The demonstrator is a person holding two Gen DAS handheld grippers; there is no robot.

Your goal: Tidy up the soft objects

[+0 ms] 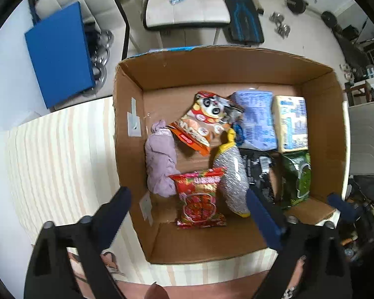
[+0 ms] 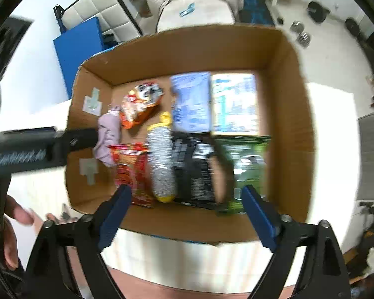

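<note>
An open cardboard box (image 1: 321, 134) (image 2: 289, 114) stands on a striped cloth. Inside lie a lilac cloth roll (image 1: 160, 160) (image 2: 107, 137), an orange panda snack bag (image 1: 204, 122) (image 2: 139, 104), a red snack bag (image 1: 199, 199) (image 2: 132, 172), a silver-and-yellow pouch (image 1: 233, 179) (image 2: 162, 164), a black pack (image 1: 258, 172) (image 2: 194, 169), a green bag (image 1: 296, 177) (image 2: 246, 164), a blue pack (image 1: 256, 119) (image 2: 192, 102) and a yellow-blue pack (image 1: 290, 122) (image 2: 234, 104). My left gripper (image 1: 188, 211) is open and empty above the box's near side. My right gripper (image 2: 187, 211) is open and empty above the near wall.
The box sits on a striped tablecloth (image 1: 62, 154) (image 2: 187, 259). A blue board (image 1: 59, 52) (image 2: 77, 47) leans at the back left. A cream chair (image 1: 187, 7) stands behind. Weight plates (image 1: 296, 3) lie on the floor. The left gripper's arm (image 2: 25, 152) crosses the right wrist view.
</note>
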